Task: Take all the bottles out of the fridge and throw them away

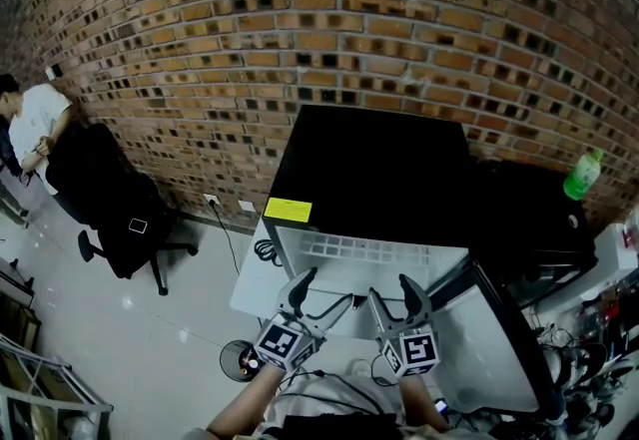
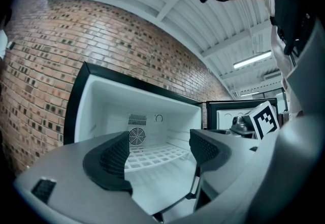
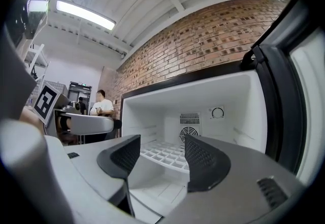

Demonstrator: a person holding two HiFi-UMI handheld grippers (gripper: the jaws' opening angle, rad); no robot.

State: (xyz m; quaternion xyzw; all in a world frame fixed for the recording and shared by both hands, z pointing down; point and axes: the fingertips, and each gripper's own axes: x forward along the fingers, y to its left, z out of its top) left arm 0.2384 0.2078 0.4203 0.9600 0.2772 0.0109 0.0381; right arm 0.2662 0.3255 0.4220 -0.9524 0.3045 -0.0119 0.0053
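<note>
A black mini fridge (image 1: 369,169) stands against the brick wall with its door (image 1: 504,333) swung open to the right. Its white inside (image 2: 147,111) holds a bare wire shelf (image 3: 165,153) and a fan grille, and no bottle shows in it. Both grippers hover side by side just in front of the opening, pointing into it. My left gripper (image 1: 324,293) (image 2: 160,154) is open with nothing between its jaws. My right gripper (image 1: 392,293) (image 3: 161,159) is also open and empty. A green bottle (image 1: 583,175) stands on a black unit to the right of the fridge.
A person (image 1: 35,124) sits at the far left beside a black office chair (image 1: 115,204). A round object (image 1: 240,360) and cables lie on the floor near the fridge's left corner. More clutter and wires crowd the lower right.
</note>
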